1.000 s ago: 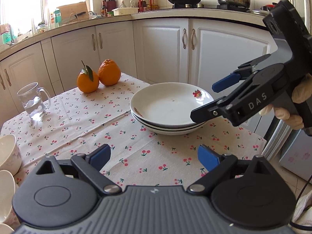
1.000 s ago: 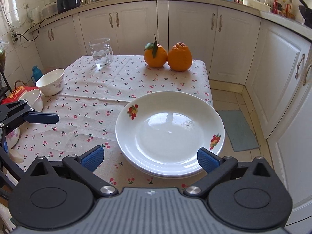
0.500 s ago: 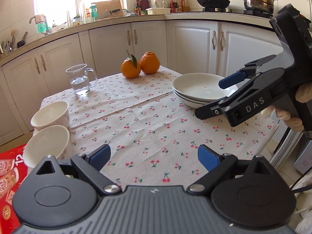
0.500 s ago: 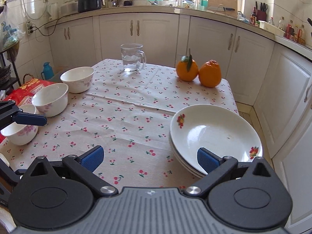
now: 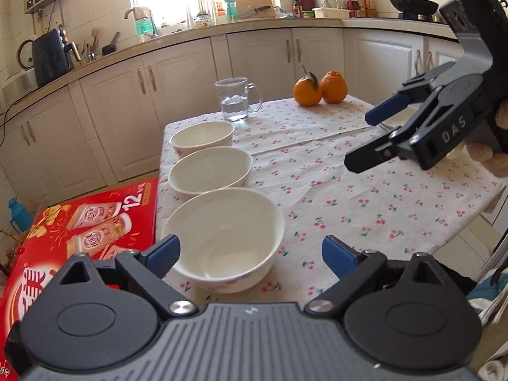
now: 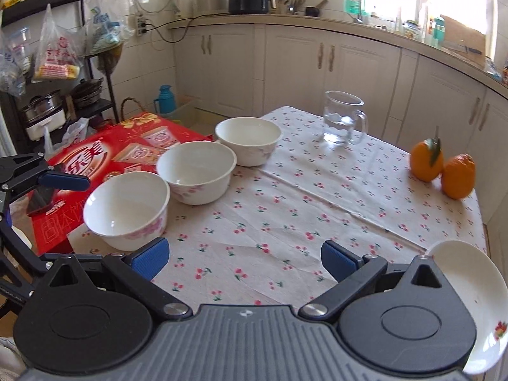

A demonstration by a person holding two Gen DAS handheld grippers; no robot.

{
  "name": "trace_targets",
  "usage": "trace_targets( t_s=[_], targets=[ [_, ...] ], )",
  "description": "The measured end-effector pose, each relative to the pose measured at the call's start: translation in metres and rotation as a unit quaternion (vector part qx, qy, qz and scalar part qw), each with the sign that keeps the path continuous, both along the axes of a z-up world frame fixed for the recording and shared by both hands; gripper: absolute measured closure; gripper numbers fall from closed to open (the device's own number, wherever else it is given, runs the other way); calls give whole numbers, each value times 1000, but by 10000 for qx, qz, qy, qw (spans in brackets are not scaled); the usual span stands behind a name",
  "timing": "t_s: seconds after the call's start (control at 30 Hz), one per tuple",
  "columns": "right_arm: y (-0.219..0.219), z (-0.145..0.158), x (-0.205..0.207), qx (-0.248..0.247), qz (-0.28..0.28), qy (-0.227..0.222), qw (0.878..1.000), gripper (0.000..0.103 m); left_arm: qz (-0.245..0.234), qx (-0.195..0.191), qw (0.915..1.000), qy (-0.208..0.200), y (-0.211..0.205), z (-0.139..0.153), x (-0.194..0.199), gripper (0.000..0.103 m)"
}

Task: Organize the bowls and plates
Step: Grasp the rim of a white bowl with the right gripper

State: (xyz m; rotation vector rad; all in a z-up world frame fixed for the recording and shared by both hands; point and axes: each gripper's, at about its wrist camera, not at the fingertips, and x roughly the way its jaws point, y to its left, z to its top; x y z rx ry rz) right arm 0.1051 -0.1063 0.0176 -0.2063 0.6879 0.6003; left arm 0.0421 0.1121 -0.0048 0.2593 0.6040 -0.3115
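Three white bowls stand in a row along the table's left edge: a near bowl (image 5: 223, 238) (image 6: 127, 209), a middle bowl (image 5: 210, 171) (image 6: 197, 171) and a far bowl (image 5: 203, 138) (image 6: 249, 139). My left gripper (image 5: 250, 250) is open and empty, just in front of the near bowl. My right gripper (image 6: 244, 257) is open and empty over the tablecloth; it also shows in the left wrist view (image 5: 365, 139). A stack of white plates (image 6: 470, 301) sits at the table's right edge, mostly hidden behind the right gripper.
A glass mug (image 5: 236, 100) (image 6: 343, 120) and two oranges (image 5: 319, 90) (image 6: 443, 170) stand at the far side of the cherry-print tablecloth (image 5: 349, 197). A red carton (image 5: 82, 222) (image 6: 127, 149) lies beside the table's left edge. White cabinets (image 5: 254, 60) surround the table.
Both grippers have swung left, away from the plate stack. The three bowls have come into full view, and the near bowl is now close in front of my left gripper. Both stay open.
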Motion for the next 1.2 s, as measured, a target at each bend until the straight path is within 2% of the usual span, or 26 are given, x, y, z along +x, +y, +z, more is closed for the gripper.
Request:
trace_targets(
  t_s=[0.27,0.47,0.53,0.93,1.03,1.2],
  targets=[
    [55,-3,14,129,762,210,9968,0,174,-109,9995,251,24,-24,12,7],
    [82,-14,28,226,960,431,9942,3,140,-217,9993,268,27,-31,22,7],
    [87,-19,33,252,1037,582,9926,9,81,-246,9993,275,27,-33,24,8],
    [103,-38,49,344,1189,977,9875,32,-99,-294,9992,262,27,-32,31,11],
    [102,-40,50,390,1227,1036,9863,38,-158,-371,9987,318,28,-32,31,15],
    [101,-41,51,441,1212,1075,9858,39,-170,-328,9988,322,27,-31,32,16]
  ],
)
